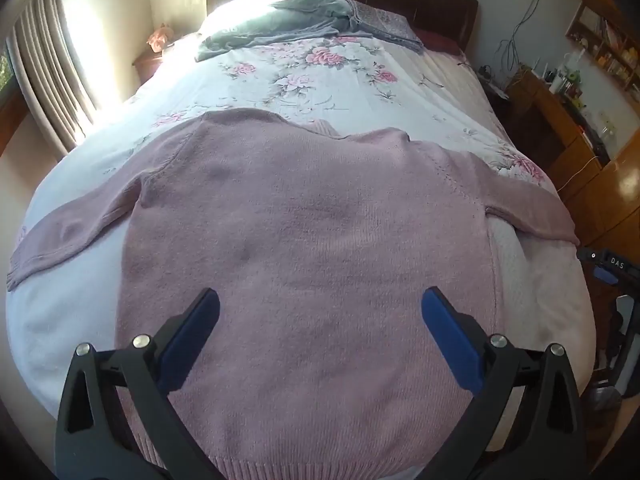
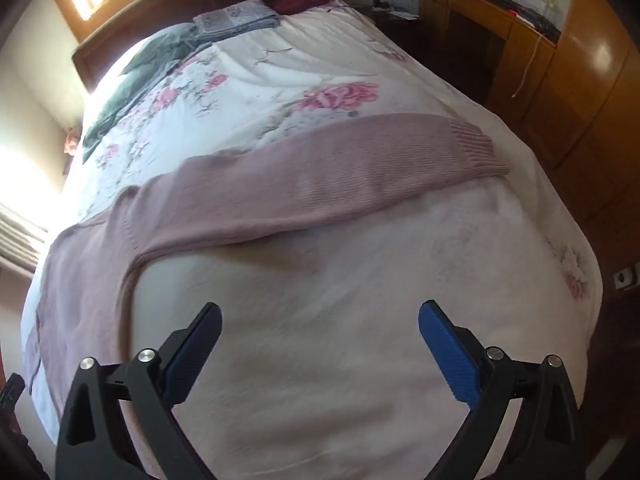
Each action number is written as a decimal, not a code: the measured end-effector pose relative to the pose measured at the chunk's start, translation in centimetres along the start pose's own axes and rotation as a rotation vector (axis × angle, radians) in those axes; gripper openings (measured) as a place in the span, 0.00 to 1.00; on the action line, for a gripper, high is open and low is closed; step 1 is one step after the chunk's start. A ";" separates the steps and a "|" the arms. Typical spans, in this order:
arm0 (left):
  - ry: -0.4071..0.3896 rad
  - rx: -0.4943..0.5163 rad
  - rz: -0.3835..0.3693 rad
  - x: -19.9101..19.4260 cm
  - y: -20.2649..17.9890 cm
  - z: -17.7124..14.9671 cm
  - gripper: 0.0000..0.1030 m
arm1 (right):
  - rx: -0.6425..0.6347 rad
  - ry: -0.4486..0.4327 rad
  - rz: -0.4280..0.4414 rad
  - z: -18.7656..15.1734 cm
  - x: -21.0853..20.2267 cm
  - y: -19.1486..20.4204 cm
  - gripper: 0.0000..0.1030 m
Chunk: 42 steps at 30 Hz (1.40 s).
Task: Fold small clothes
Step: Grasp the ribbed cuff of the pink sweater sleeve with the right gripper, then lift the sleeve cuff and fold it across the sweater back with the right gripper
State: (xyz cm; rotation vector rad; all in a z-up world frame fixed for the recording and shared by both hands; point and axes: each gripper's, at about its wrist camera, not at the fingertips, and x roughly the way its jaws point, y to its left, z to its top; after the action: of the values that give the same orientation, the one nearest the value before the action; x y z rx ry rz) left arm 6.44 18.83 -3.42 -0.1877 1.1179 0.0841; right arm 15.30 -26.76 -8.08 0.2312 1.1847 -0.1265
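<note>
A pink knit sweater [image 1: 312, 240] lies flat on the bed [image 1: 280, 76], hem toward me and both sleeves spread out to the sides. My left gripper [image 1: 320, 304] hovers open above the sweater's lower body, nothing between its blue pads. In the right wrist view the sweater's right sleeve [image 2: 340, 176] stretches across the bed to its ribbed cuff [image 2: 476, 148]. My right gripper [image 2: 320, 316] stands open over bare white bedding, to the right of the sweater's body [image 2: 84, 280] and below the sleeve.
A floral quilt [image 2: 248, 92] covers the far half of the bed, with grey clothes [image 1: 272, 24] and a folded patterned piece [image 1: 384, 24] near the dark headboard. A wooden desk and cabinets [image 2: 560, 80] stand on the right. Curtains [image 1: 44, 68] hang at the left.
</note>
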 end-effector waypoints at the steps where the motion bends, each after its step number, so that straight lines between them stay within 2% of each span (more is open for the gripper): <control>1: -0.004 0.005 0.006 0.6 -1.0 0.7 0.97 | 0.030 0.020 -0.006 1.5 1.4 -2.2 0.96; 4: -0.009 -0.010 -0.001 2.3 -3.7 2.8 0.97 | 0.133 0.093 0.049 5.3 5.3 -8.4 0.93; 7: -0.023 -0.028 -0.009 3.6 -6.0 4.3 0.97 | 0.212 0.151 0.093 7.9 8.6 -12.7 0.87; 12: -0.026 -0.043 -0.022 4.5 -9.0 5.4 0.97 | 0.296 0.194 0.162 10.0 12.6 -16.3 0.80; 15: -0.026 -0.043 -0.012 4.9 -9.6 5.7 0.97 | 0.363 0.176 0.197 10.5 13.8 -17.8 0.70; 16: -0.026 -0.043 -0.006 5.0 -9.8 5.7 0.97 | 0.375 0.163 0.209 10.7 13.9 -18.2 0.63; 17: -0.025 -0.044 0.002 5.1 -9.7 5.6 0.97 | 0.385 0.145 0.223 10.9 13.8 -18.5 0.48; 18: -0.022 -0.045 0.008 5.3 -9.6 5.6 0.97 | 0.395 0.128 0.238 11.2 13.7 -18.9 0.40; 19: -0.019 -0.046 0.016 5.4 -9.4 5.6 0.97 | 0.407 0.112 0.260 11.4 13.5 -19.3 0.23; 20: -0.016 -0.050 0.022 5.5 -9.1 5.5 0.97 | 0.421 0.099 0.291 11.5 13.2 -19.6 0.16; 22: -0.014 -0.063 0.030 5.6 -8.3 5.5 0.97 | 0.406 0.067 0.294 11.9 12.3 -19.4 0.15; 26: -0.014 -0.090 0.050 5.5 -5.9 5.5 0.97 | 0.227 -0.043 0.222 12.9 8.6 -14.7 0.15; 31: -0.009 -0.134 0.067 5.7 -2.1 5.6 0.97 | -0.017 -0.143 0.263 12.1 3.7 -4.8 0.14; 36: -0.010 -0.143 0.083 5.8 0.8 5.5 0.97 | -0.202 -0.137 0.340 9.6 2.2 6.0 0.13; 42: -0.007 -0.162 0.053 5.8 2.8 5.0 0.97 | -0.373 -0.096 0.438 4.8 2.0 17.1 0.10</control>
State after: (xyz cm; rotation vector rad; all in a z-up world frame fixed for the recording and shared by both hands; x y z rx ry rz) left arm 12.96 22.39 -6.78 -0.3023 1.1100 0.2225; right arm 24.07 -11.27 -6.30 0.1481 1.0159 0.4596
